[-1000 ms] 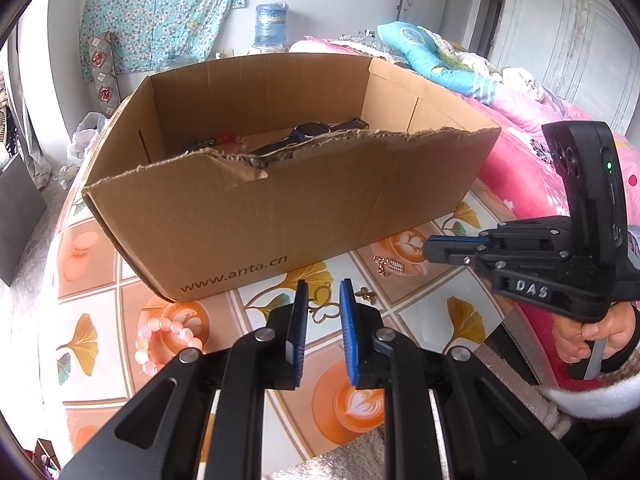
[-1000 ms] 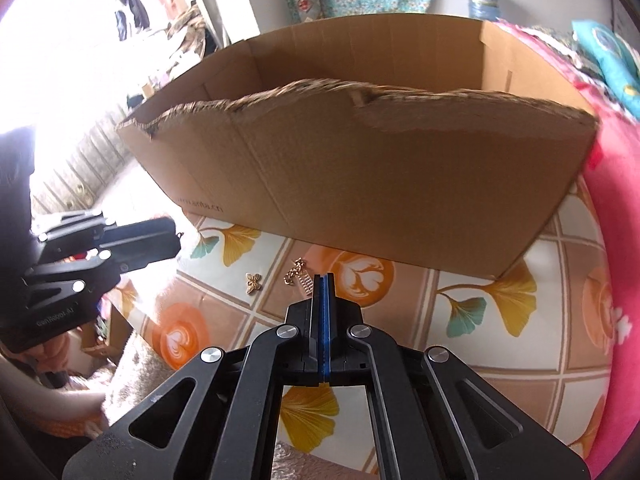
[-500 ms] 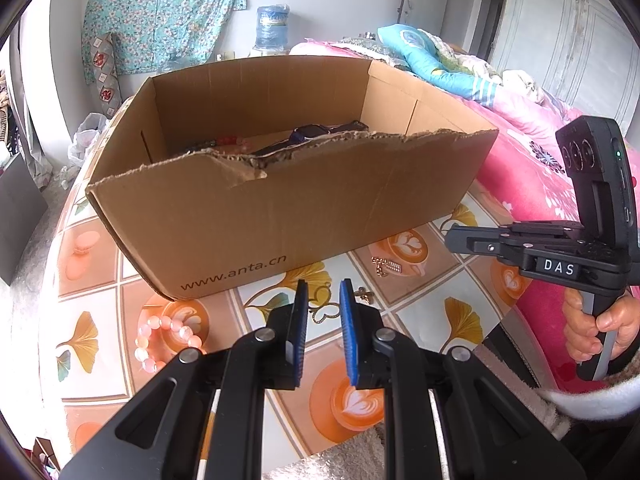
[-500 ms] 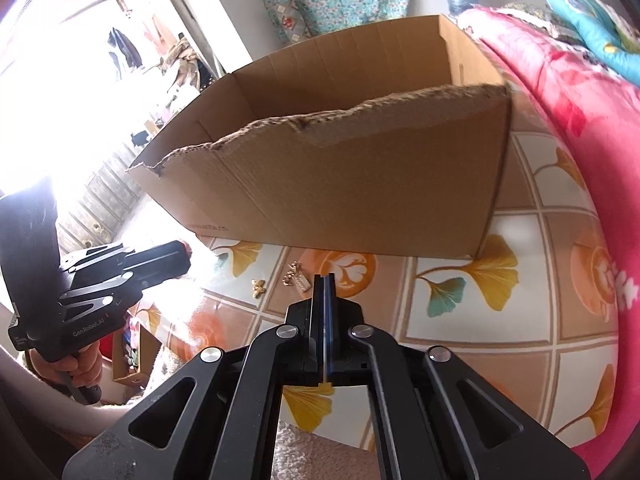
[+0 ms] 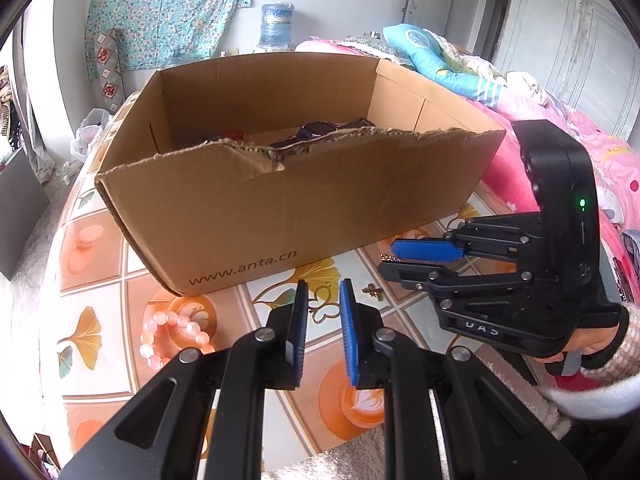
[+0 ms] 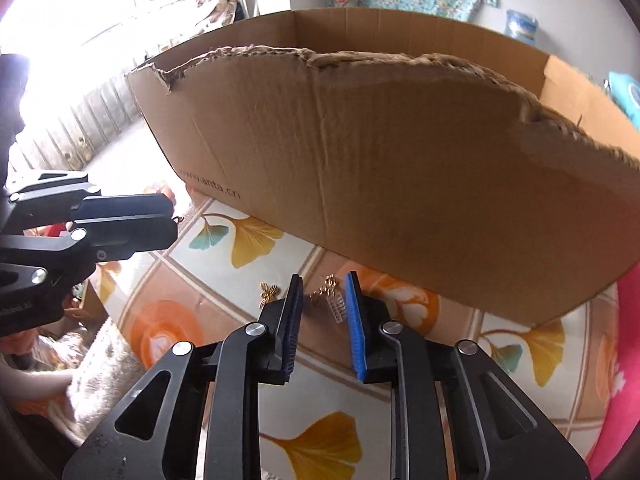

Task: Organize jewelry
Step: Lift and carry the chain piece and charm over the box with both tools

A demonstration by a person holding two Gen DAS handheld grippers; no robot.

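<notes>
Cardboard box (image 5: 304, 200) fills the left wrist view; the left gripper (image 5: 323, 312) hovers slightly parted and empty, pink bead bracelet (image 5: 172, 336) beside it. From the right wrist, the right gripper (image 6: 322, 312), pressed together a second ago, has just been opening around the gold chain earring (image 6: 330, 298), pads not yet touching, so a pickup looks imminent.

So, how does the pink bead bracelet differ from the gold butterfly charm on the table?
The bracelet is a ring of round pink beads; the butterfly charm is one flat gold piece. The bracelet is clearly larger than the charm. The bracelet lies left of the left gripper, while the charm lies to its right, nearer the right gripper. Both rest on the tablecloth outside the box, not held.
</notes>
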